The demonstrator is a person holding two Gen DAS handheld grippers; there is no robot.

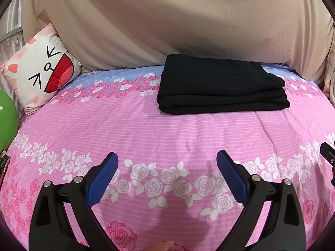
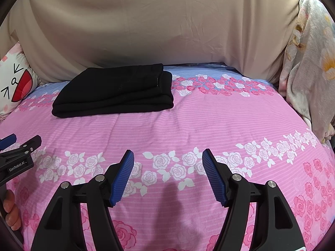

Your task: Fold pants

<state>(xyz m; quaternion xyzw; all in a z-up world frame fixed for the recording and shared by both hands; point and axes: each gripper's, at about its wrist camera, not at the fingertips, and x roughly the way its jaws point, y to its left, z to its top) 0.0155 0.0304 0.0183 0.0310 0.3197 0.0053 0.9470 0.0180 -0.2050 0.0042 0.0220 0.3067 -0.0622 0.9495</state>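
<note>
**Pants lie folded, both grippers held clear**

The black pants (image 1: 222,85) are seen as a compact, layered bundle on the bed (image 1: 167,129), well ahead of the fingers of both grippers and near the beige sheet (image 1: 167,21) at the far side. From the left gripper (image 1: 167,163) the bundle is placed ahead and slightly to the right; from the right gripper (image 2: 167,163) it is placed ahead and to the left. The fingers of both grippers are spread wide, and nothing is held between them; only the pink floral cover is seen below. In the right wrist view, the left gripper is glimpsed just to the left of the right fingers.

The folding is judged to be essentially done. Little remains to go wrong unless the bundle is touched again. If a blue pad were dragged across the top layer, the stacked edges at the right end could be pulled askew. If only an upper layer were pinched, the fold could be opened on lifting. The soft, yielding bed could also let the bundle be tipped if it were pressed near one edge. A cartoon cat pillow (image 1: 39,71) is set far off to the left and is judged to pose no obstruction.
</note>
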